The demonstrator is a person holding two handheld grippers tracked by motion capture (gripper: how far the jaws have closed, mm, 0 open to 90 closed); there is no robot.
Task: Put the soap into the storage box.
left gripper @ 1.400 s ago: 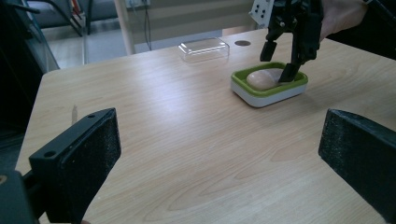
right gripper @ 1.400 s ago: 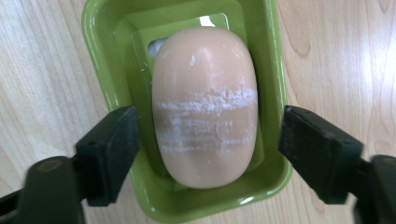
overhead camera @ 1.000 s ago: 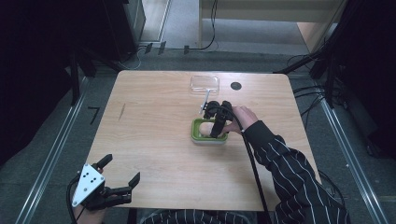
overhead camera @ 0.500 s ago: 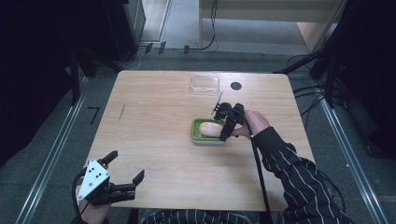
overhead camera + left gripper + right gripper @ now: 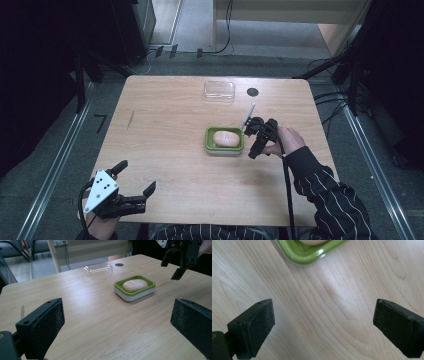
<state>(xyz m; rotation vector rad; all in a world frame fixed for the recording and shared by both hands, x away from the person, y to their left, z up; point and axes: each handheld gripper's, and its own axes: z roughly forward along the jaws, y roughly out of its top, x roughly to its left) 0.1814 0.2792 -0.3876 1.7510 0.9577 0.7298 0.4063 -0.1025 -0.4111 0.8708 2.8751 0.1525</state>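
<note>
Your right claw (image 5: 256, 139) hangs just right of centre in the high view, beside the right edge of the green soap dish (image 5: 224, 140), with its jaws spread and nothing between them; they have just been opening. In the right gripper view the two pads stand wide over bare bench (image 5: 342, 315), and a corner of the dish (image 5: 308, 252) sits at the top edge of the frame. The bar of soap (image 5: 227, 138) lies flat inside the dish, near the middle of the bench (image 5: 165, 125). The clear lid (image 5: 219, 90) rests well apart, toward the upper middle of the frame, next to a small dark hole (image 5: 253, 92).

Your left claw (image 5: 131, 196) waits at the lower left, also spread and empty, over the near edge of the bench.

Mind these risks. The right claw is close to the dish rim, so a careless sideways sweep could knock the dish and slide it. The cable trailing from your right hand could drag across the dish if you reach toward the lid. The lid looks light and slick; a pinch off-centre may flip it or let it skid away.
</note>
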